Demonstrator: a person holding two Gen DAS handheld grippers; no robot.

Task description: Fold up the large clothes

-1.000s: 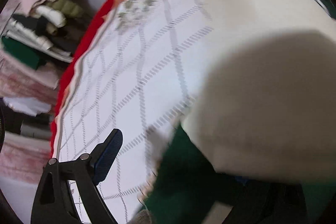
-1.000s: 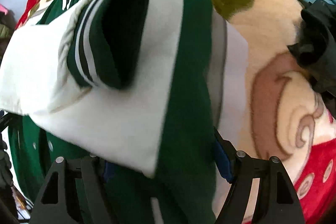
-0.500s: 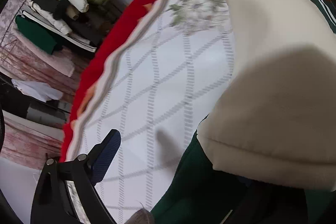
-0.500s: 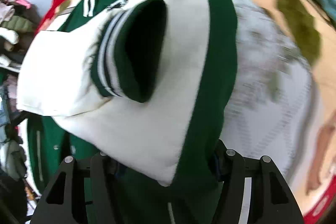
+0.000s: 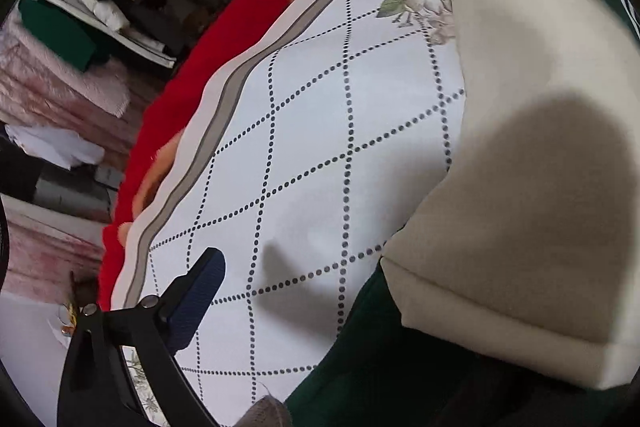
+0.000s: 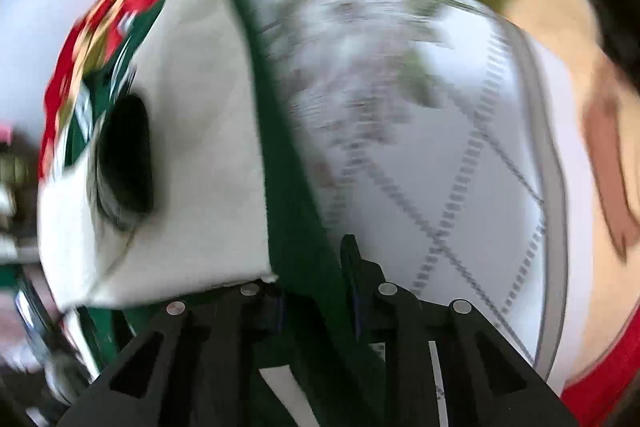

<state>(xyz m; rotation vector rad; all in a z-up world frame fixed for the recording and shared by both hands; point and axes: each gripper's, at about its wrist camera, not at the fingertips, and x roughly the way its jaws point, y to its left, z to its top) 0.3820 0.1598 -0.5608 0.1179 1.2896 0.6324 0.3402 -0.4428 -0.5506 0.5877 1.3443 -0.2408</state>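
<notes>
Pinched the green edge of the jacket [image 6: 296, 227] at six o'clock with the right gripper [image 6: 316, 291], jaws just closing, left gripper [image 5: 360, 347] spread wide, jaws just opening, over the sheet [image 5: 320, 147].

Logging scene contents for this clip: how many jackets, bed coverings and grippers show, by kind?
Green-and-cream jacket: 1
Bed coverings: 2, a dotted white sheet and a red floral blanket
Grippers: 2, left gripper and right gripper
Total: 5
</notes>
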